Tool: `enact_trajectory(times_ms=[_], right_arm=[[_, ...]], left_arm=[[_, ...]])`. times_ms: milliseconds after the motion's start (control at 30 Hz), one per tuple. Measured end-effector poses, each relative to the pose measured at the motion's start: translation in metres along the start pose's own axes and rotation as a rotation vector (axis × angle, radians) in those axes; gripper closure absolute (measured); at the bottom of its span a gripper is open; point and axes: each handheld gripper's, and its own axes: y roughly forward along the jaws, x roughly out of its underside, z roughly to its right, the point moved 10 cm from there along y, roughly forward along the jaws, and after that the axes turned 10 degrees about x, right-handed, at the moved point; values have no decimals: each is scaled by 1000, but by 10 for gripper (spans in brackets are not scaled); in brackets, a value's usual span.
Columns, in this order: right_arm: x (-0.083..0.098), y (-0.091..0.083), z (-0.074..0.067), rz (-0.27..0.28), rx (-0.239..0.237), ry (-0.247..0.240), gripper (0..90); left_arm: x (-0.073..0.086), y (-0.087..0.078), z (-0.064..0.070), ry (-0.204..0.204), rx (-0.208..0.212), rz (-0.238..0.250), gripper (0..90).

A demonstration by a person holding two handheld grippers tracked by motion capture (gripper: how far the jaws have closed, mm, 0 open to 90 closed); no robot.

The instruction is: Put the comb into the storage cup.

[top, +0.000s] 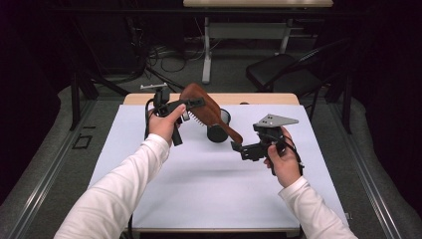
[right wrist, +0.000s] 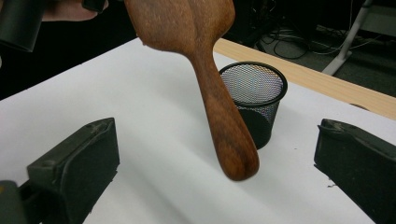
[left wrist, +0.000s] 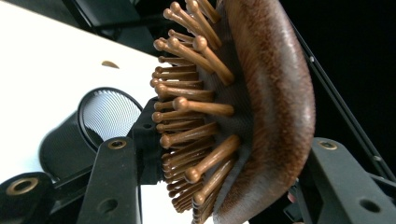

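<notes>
Black jaws of right gripper (right wrist: 219,158) wide open, flanking hairbrush (right wrist: 205,70) handle; left gripper (top: 191,105) clamping brush head, likely handover above mesh cup (right wrist: 254,100).

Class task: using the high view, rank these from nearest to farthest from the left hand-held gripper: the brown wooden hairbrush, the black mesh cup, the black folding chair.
1. Brown wooden hairbrush: clamped in the left hand-held gripper, head between its jaws.
2. Black mesh cup: on the white table, just right of it.
3. Black folding chair: on the floor beyond the table, far right.

White long sleeves (top: 124,184); each black hand-held gripper (top: 249,149) trails a cable, one topped by a grey plate.
</notes>
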Motion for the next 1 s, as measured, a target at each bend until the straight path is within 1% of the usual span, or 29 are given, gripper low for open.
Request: enact_trajectory(times_ms=[100,233,467,533,600,700,900,1000], right_arm=[[1,0,1,-1,1,6,0],[4,2,2,-6,3,5,1],[7,2,6,-8,10,15,7],[7,2,7,-7,13,19,7],[7,1,9,-3,22,17,7],[8,0,12,-2,31,23,7],[8,-2,17,-1,39,34,7],[8,-2,20,0,43,33,7]], left_arm=[[-3,0,0,25,-7,5,499],[-8,-1,2,74,-19,10,499],[-17,-2,5,120,-32,33,499],[-20,-2,6,121,-29,46,499],[-21,-3,6,121,-33,45,499],[-24,-4,5,135,-42,50,500],[-31,-5,5,136,-55,60,500],[-35,-4,7,137,-54,71,500]])
